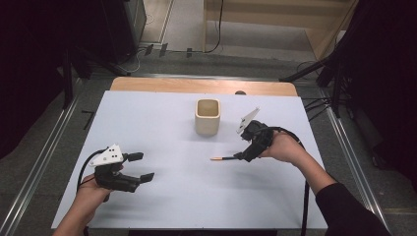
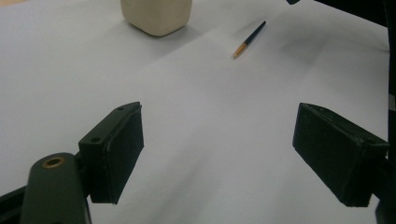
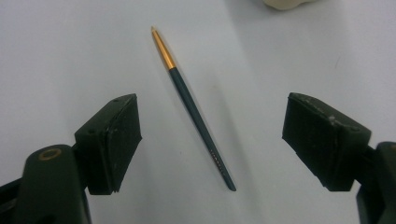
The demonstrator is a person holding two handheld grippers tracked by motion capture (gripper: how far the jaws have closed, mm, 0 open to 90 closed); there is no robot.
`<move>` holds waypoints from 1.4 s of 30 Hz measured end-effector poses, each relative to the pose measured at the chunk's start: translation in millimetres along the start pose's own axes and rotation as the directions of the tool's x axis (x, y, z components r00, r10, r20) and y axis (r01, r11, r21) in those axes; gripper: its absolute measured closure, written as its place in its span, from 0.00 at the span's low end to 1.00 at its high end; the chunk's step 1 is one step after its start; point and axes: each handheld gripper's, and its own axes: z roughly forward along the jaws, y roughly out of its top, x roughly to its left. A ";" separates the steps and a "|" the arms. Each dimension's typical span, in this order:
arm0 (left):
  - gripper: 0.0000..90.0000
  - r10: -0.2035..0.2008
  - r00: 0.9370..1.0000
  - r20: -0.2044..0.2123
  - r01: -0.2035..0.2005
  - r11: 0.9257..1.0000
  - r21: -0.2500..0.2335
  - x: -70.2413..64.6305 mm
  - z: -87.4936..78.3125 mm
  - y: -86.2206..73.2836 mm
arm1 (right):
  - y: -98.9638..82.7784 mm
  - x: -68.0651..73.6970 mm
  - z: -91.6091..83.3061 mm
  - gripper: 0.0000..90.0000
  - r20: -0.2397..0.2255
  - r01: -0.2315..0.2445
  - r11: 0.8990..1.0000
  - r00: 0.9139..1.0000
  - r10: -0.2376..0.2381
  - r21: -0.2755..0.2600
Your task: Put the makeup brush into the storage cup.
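A thin pen (image 1: 221,158) with a dark barrel and an orange tip lies flat on the white table (image 1: 162,196), in front of a cream cup (image 1: 207,117). My right gripper (image 1: 244,155) hovers over the pen's dark end, tilted down. In the right gripper view the pen (image 3: 194,107) lies between the two jaws, and the right gripper (image 3: 210,123) is open and not touching it. My left gripper (image 1: 141,167) is open and holds nothing near the front left. The left gripper (image 2: 219,128) faces the pen (image 2: 250,39) and the cup (image 2: 156,16) farther off.
The cup stands upright at the table's middle back, with its base edge (image 3: 285,3) at the top of the right gripper view. A wooden strip (image 1: 201,86) runs along the far edge. Cables (image 1: 305,196) trail from both grippers; metal rails (image 1: 44,162) flank the table.
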 end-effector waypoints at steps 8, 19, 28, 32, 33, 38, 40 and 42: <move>0.19 -0.001 1.000 0.000 0.001 1.000 0.000 -0.1 -0.1 0.0 | 6.3 1.6 -1.5 0.25 -0.014 0.062 0.995 0.998 -0.061 0.083; 0.19 -0.001 1.000 0.001 0.001 1.000 -0.001 0.0 -0.2 0.1 | 8.5 2.0 0.5 0.26 -0.091 0.209 0.974 0.975 -0.202 0.082; 0.19 0.000 1.000 0.002 0.000 1.000 0.000 -0.1 -0.1 0.1 | 12.0 0.4 3.2 0.28 -0.102 0.280 0.959 0.956 -0.274 0.050; 0.19 -0.001 1.000 0.003 0.001 1.000 -0.001 0.0 -0.2 0.1 | 11.1 -0.5 5.6 0.28 -0.107 0.302 0.952 0.949 -0.297 0.043; 0.19 0.000 1.000 0.002 0.000 1.000 -0.001 0.0 -0.1 0.1 | 10.8 -0.9 6.6 0.28 -0.108 0.307 0.951 0.947 -0.301 0.042; 0.19 0.000 1.000 0.003 0.000 1.000 -0.001 0.0 -0.1 0.1 | 9.9 -3.1 9.7 0.29 -0.107 0.317 0.947 0.945 -0.311 0.045; 0.19 -0.001 1.000 0.003 0.001 1.000 0.000 0.0 0.0 0.1 | 9.8 -3.4 10.2 0.29 -0.108 0.322 0.946 0.943 -0.315 0.044; 0.19 0.000 1.000 0.004 0.000 1.000 0.000 -0.2 0.1 0.1 | 9.4 -3.6 11.2 0.29 -0.105 0.334 0.942 0.939 -0.329 0.034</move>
